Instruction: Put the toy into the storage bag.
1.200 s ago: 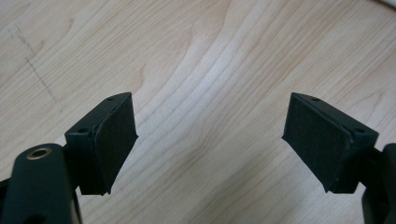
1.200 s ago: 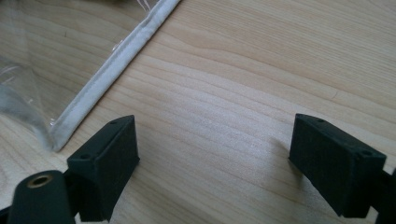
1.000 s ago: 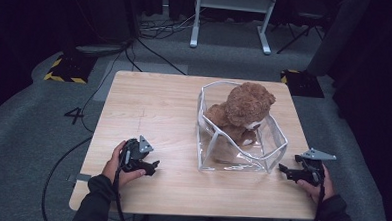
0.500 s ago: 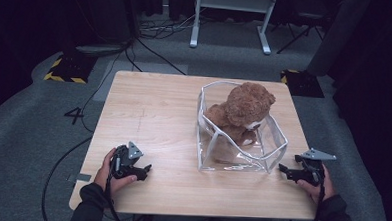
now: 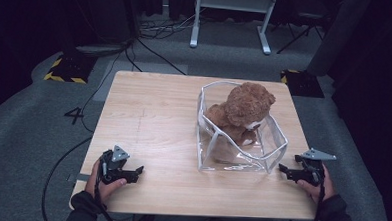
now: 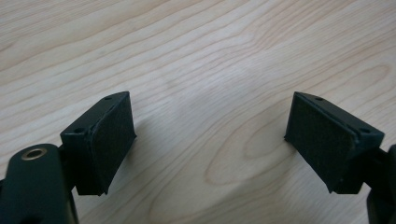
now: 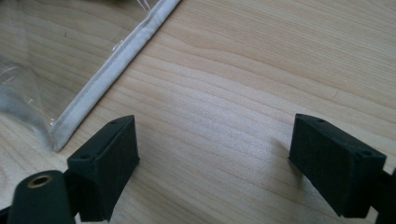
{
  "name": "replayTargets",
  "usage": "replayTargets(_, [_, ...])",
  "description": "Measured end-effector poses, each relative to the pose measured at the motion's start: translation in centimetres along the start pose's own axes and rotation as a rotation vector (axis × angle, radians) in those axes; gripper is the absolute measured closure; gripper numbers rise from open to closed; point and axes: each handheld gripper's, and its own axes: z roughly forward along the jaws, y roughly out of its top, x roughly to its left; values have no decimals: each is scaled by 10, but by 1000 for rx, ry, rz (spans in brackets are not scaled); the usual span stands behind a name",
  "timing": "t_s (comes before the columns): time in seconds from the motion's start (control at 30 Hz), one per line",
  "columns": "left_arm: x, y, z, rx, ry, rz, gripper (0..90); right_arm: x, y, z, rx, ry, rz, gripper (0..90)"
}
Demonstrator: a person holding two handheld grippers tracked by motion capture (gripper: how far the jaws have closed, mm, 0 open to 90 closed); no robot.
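Left gripper (image 5: 131, 173): released, jaws wide, low over bare desk (image 5: 154, 113), near-left corner.
Clear bag (image 5: 238, 137): right of centre, holding brown teddy bear (image 5: 244, 110).
Right gripper (image 5: 287, 170): released, just beside bag's near-right corner.

Left claw (image 5: 137, 172) and right claw (image 5: 283, 170) both rest low, jaws wide apart.

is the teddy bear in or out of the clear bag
In. The teddy bear sits inside the clear bag, its head rising above the open top rim; the bag's see-through walls surround its body.
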Motion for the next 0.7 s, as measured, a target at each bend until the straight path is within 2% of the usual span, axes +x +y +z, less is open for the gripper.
replayTargets(0.1, [3, -3, -3, -3, 16, -18, 158, 0, 0, 0, 0, 1, 0, 152])
replayTargets(0.7, [2, -2, -2, -3, 26, -30, 149, 0, 0, 0, 0, 1, 0, 152])
